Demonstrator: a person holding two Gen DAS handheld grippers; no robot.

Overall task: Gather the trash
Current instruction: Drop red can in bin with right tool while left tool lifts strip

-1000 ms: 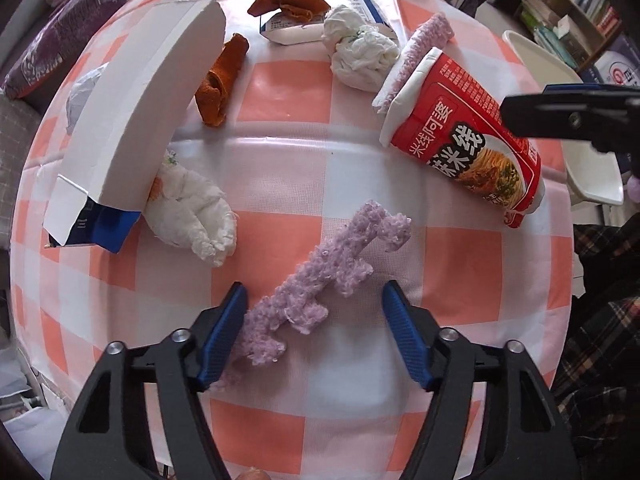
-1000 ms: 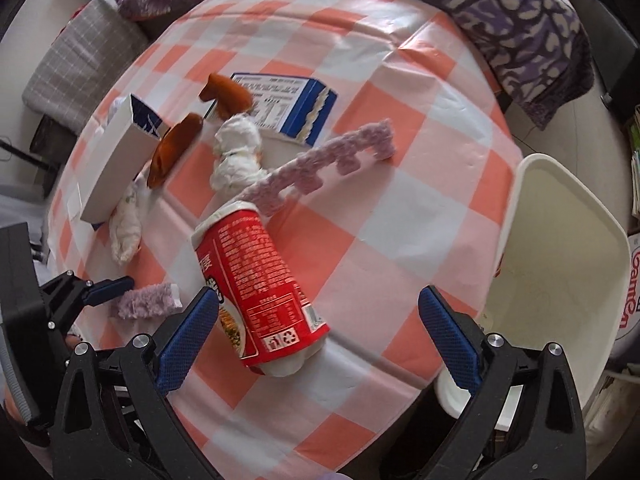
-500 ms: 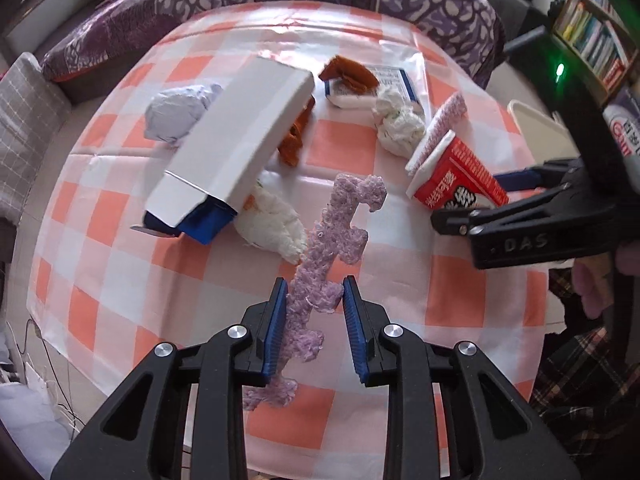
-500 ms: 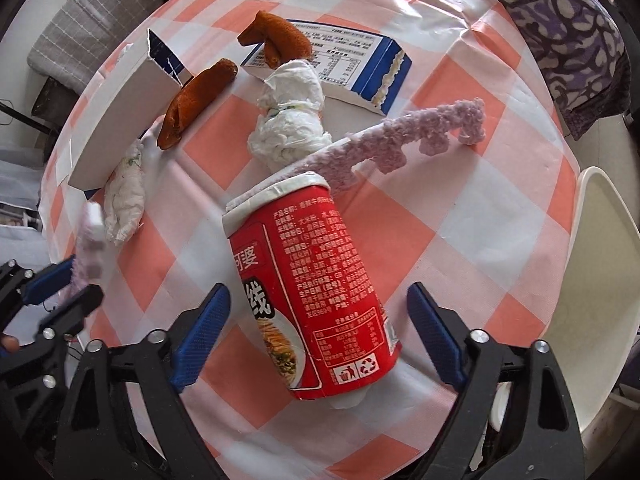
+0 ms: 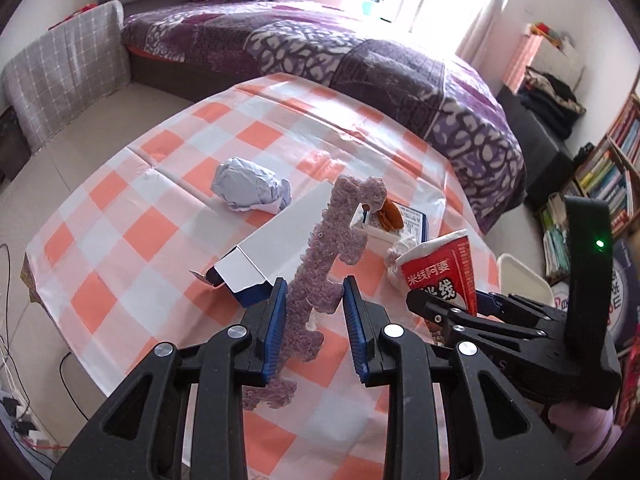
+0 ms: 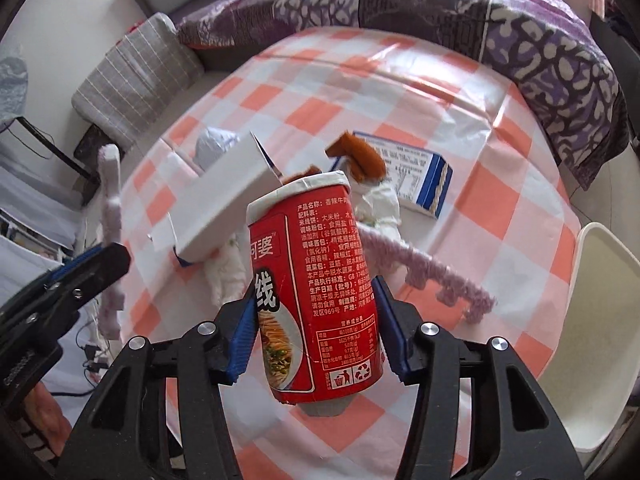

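Note:
My left gripper (image 5: 314,316) is shut on a purple foam strip (image 5: 332,256) and holds it up above the checked table (image 5: 160,220). My right gripper (image 6: 316,320) is shut on a red noodle cup (image 6: 316,284) and holds it lifted off the table. The cup also shows in the left wrist view (image 5: 440,268), with the right gripper's fingers (image 5: 452,308) around it. The held strip shows at the left of the right wrist view (image 6: 110,240). A second purple foam strip (image 6: 436,276) lies on the table behind the cup.
On the table lie a white carton (image 5: 280,244), a crumpled grey paper ball (image 5: 248,188), white tissue wads (image 6: 380,204), orange peels (image 6: 360,156) and a blue-and-white box (image 6: 416,176). A cream bin (image 6: 600,320) stands at the table's right. A bed (image 5: 360,52) lies beyond.
My left gripper has lifted the purple strip clear of the table and tilted up. My right gripper has shut on the red cup and raised it.

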